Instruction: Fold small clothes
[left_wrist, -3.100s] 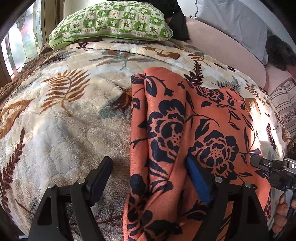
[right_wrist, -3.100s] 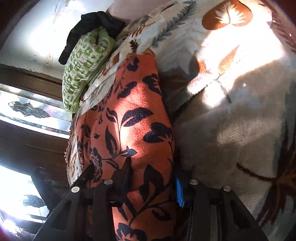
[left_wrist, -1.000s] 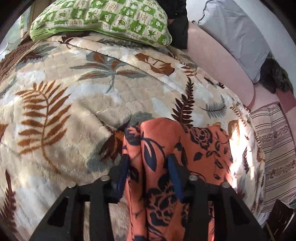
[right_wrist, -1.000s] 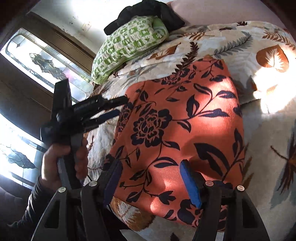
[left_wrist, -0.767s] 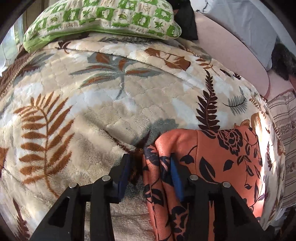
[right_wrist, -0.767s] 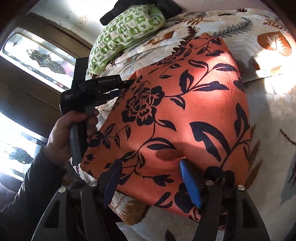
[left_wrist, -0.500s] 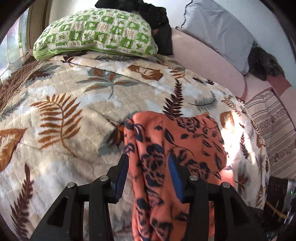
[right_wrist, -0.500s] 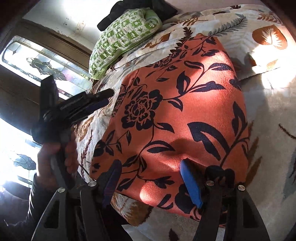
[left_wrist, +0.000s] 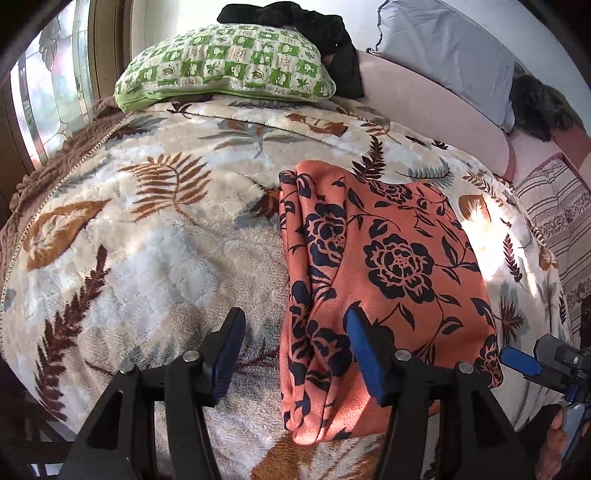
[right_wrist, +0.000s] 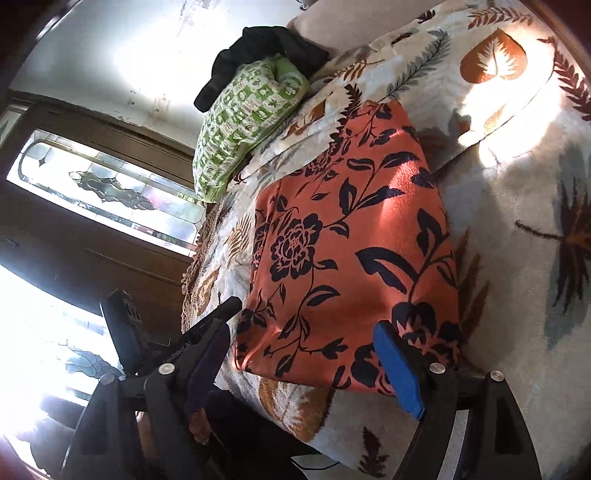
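A folded orange cloth (left_wrist: 399, 258) with a dark navy flower print lies flat on the blanket (left_wrist: 147, 240), a cream fleece patterned with brown and grey leaves that covers the bed. The cloth sits toward the blanket's near edge, with its bunched, layered fold along its left side in your left wrist view.

Your left gripper (left_wrist: 295, 350) hangs over the cloth's near left part. Its jaws are opening. The bunched fold lies between them, and neither blue pad presses on it: the left pad is over bare blanket, the right pad over the cloth.

Your right gripper (right_wrist: 303, 365) is at the cloth's near edge, seen from the other side. Its jaws are also opening and stand wide. The cloth's edge lies between them, and the pads do not pinch it.

At the blanket's far edge rests a green-and-white checked pillow (left_wrist: 225, 70), with a black garment (left_wrist: 314, 33) heaped just behind it. A grey pillow (left_wrist: 450, 51) leans farther right. Sunlight falls in patches across the blanket's right side.
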